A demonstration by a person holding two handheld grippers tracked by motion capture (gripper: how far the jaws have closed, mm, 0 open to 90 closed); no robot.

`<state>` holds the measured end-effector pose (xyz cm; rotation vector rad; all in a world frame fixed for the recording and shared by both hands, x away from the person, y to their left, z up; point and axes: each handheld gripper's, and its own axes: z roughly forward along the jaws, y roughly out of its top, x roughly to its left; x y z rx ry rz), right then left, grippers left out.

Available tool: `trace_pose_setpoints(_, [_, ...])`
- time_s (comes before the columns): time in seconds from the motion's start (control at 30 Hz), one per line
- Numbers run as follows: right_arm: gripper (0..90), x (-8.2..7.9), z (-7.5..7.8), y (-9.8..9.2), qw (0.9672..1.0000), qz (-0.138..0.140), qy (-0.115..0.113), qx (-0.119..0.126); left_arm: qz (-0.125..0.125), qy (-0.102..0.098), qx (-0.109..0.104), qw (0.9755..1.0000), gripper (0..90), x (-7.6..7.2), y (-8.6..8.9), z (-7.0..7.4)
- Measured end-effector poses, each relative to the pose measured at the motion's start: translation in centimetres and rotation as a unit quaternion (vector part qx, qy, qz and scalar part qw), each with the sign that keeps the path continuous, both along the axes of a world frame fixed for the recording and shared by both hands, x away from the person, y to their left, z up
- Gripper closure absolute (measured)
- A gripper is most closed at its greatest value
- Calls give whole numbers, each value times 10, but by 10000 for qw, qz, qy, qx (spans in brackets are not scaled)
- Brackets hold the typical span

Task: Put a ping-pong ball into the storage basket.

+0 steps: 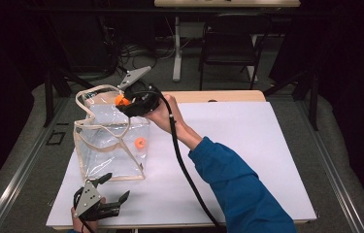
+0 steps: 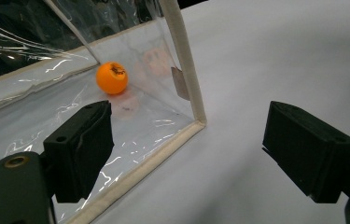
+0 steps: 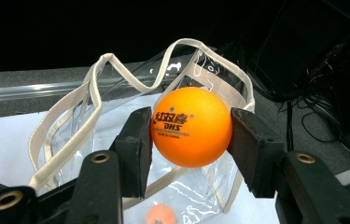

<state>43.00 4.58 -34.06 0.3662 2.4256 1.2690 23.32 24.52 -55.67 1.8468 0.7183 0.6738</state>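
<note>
right gripper point(image 3: 191, 128) pinching an orange ball point(image 3: 192, 126) over the clear bag point(image 1: 111, 145), second ball point(image 2: 112, 78) sitting inside the bag, left gripper point(image 2: 189, 149) wide open beside the bag on the worktop point(image 1: 247, 145)

Right tongs point(image 3: 191, 128) clamp an orange ball point(image 3: 192, 126) between both black jaws, pads touching its left and right sides. Ball print reads DHS, with a star above and small text below. Behind and below the tongs, a clear plastic bag point(image 3: 93, 126) with beige fabric trim stands open, its looped handles point(image 3: 116, 70) rising past the tongs' far side. A second orange ball point(image 3: 160, 214) lies inside the bag bottom, under the held ball. White surface point(image 3: 4, 135) left of the tongs. Dark cables point(image 3: 317, 116) right of the tongs on grey floor.
</note>
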Motion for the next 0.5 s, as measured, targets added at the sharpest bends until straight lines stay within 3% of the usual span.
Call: trace_pose_setpoints(0.5, [504, 1, -8, 16, 9998, 55, 106, -156, 5, 7, 6, 10000, 160, 0, 1, 0])
